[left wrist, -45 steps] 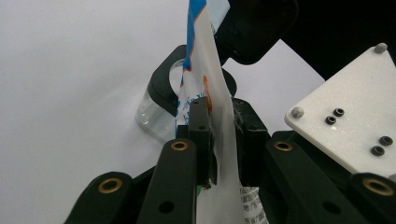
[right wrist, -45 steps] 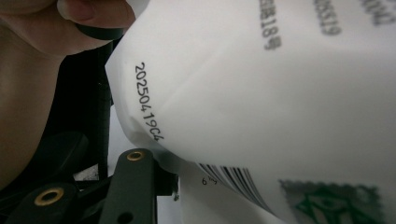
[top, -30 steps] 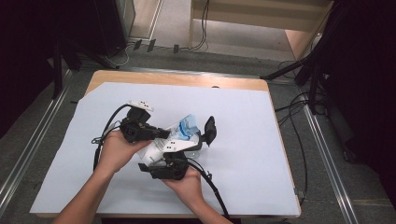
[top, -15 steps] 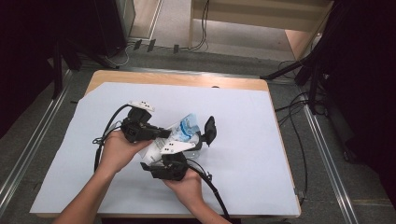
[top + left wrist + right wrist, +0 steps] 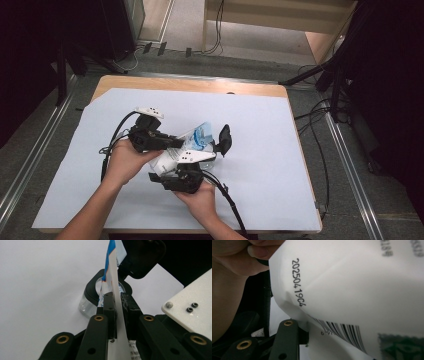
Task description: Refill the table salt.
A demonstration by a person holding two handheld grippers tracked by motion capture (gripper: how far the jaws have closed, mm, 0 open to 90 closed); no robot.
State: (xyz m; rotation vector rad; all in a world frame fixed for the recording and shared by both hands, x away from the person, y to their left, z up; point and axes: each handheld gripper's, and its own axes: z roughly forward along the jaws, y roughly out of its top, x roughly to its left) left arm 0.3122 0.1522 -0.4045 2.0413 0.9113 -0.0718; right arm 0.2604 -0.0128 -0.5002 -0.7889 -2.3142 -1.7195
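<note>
Near the middle of the surface (image 5: 280,150), the left gripper (image 5: 172,142) has its jaws closed on a white-and-blue packet (image 5: 115,282), though they have just eased open slightly. The right gripper (image 5: 182,172), its jaws just closing, sits against the packet's printed side; its grip cannot be told. A clear jar (image 5: 86,305) stands just beyond.

Blurred print on the white packet (image 5: 367,290), cropped rightward.

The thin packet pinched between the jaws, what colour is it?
White packet with a blue top, clearest in the left gripper view.
</note>
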